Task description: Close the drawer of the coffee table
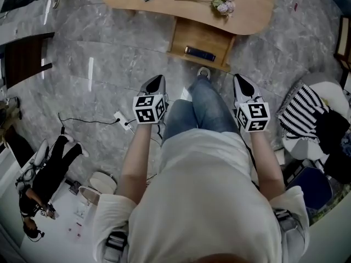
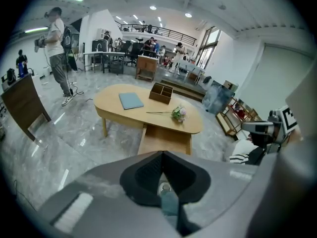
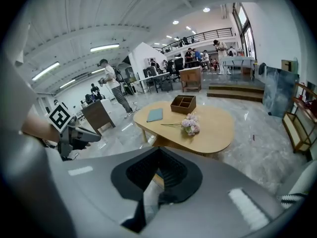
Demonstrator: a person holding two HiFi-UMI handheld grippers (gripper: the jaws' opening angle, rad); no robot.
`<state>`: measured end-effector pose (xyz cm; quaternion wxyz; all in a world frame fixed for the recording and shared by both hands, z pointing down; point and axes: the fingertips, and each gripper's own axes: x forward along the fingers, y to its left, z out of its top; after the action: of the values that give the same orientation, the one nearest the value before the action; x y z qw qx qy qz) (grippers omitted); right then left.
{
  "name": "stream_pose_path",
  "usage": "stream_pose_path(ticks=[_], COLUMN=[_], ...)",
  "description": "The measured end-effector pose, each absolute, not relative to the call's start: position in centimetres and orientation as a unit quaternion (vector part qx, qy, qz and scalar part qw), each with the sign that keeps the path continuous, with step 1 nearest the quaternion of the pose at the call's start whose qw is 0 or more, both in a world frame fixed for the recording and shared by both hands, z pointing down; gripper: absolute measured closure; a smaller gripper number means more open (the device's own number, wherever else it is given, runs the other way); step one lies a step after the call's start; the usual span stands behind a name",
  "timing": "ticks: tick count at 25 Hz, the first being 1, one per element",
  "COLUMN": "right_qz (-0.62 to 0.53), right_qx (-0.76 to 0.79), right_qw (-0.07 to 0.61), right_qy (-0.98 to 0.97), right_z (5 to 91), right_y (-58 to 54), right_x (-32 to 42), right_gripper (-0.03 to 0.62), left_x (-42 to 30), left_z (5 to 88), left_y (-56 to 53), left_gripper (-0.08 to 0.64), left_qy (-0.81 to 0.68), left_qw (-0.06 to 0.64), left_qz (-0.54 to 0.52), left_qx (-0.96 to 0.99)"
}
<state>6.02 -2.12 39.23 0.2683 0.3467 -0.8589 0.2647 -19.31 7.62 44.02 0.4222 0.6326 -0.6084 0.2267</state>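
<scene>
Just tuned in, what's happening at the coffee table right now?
A person stands before the coffee table holding the left gripper and right gripper, both shut and empty, short of the table. The drawer is pulled out, with a dark object inside; nothing touches it yet.

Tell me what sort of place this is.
Likely an open office or lab hall: desks at the back, a mezzanine railing above them, and a person standing holding gear.

- Glossy grey marble floor (image 2: 54,148).
- Tall window (image 2: 209,43) at the far end.
- Balcony railing (image 2: 148,30) left of the window.
- Wooden steps (image 2: 184,89) below the window.
- White wall (image 2: 277,78) right of the window.
</scene>
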Motion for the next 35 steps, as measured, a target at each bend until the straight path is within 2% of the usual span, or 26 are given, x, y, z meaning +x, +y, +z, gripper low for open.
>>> stream_pose_path(ticks=[7,21,24,31,35], right_qz=[0.292,0.309,0.306,0.295,0.299], right_qx=[0.361,0.387,0.383,0.35,0.337], right_qw=[0.304,0.356,0.374,0.429,0.455], right_qy=[-0.832,-0.793,-0.787,-0.779,-0.769], right_z=[45.8,60.4,63.1,69.9,73.4], right_y=[-2.3,-0.6,-0.3,1.0,1.6], right_x=[7.0,8.6,9.0,10.3,10.6], right_gripper=[0.591,0.591,0.563,0.448,0.389], left_x=[-21.5,-23.6,-23.8,-24.1,-24.1], left_z=[51.2,66.3,68.5,73.9,76.2], left_y=[6.1,5.1,5.0,5.0,4.8], left_gripper=[0.555,0.541,0.497,0.377,0.337], left_qy=[-0.577,-0.496,-0.48,-0.443,-0.431], left_qw=[0.44,0.432,0.423,0.379,0.365], left_qz=[0.281,0.36,0.38,0.437,0.454], left_qx=[0.628,0.662,0.668,0.685,0.689])
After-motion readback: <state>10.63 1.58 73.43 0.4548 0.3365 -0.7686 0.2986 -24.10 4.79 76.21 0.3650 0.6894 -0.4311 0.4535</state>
